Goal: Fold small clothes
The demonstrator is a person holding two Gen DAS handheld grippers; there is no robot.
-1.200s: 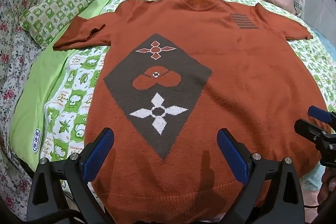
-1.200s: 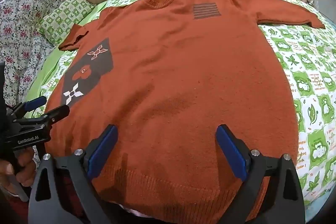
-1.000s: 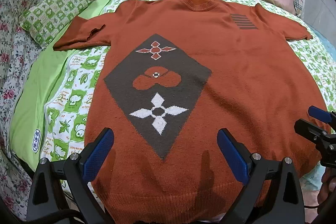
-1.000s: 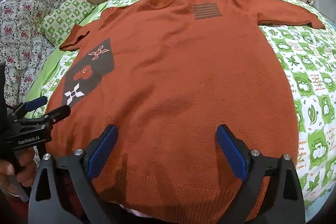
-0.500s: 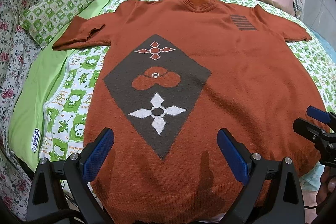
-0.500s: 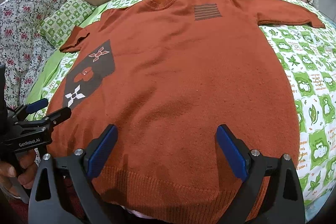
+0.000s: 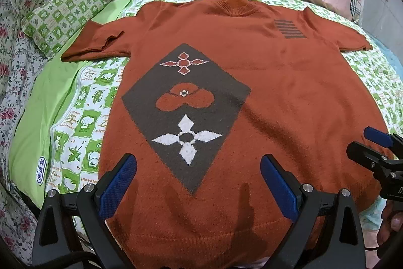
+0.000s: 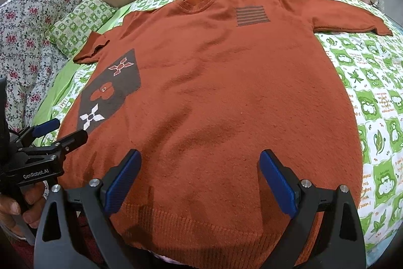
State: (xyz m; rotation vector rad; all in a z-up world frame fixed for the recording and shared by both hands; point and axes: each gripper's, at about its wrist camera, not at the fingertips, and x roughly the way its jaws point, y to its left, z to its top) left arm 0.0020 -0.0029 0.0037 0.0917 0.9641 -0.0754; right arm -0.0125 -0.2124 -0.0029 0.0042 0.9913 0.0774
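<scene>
An orange knit sweater (image 7: 289, 97) lies flat, face up, across the frame's centre on a green checked bed sheet (image 7: 85, 102). The left hand-held gripper (image 7: 199, 180) and right hand-held gripper (image 8: 200, 179) hover over its hem at lower frame, both spread wide, pinching nothing.

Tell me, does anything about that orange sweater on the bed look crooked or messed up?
Mostly no: the orange sweater lies flat and face up. One oddity: the cuff of its sleeve nearest the green checked pillow is creased and partly folded over, while the other sleeve lies smooth.
</scene>
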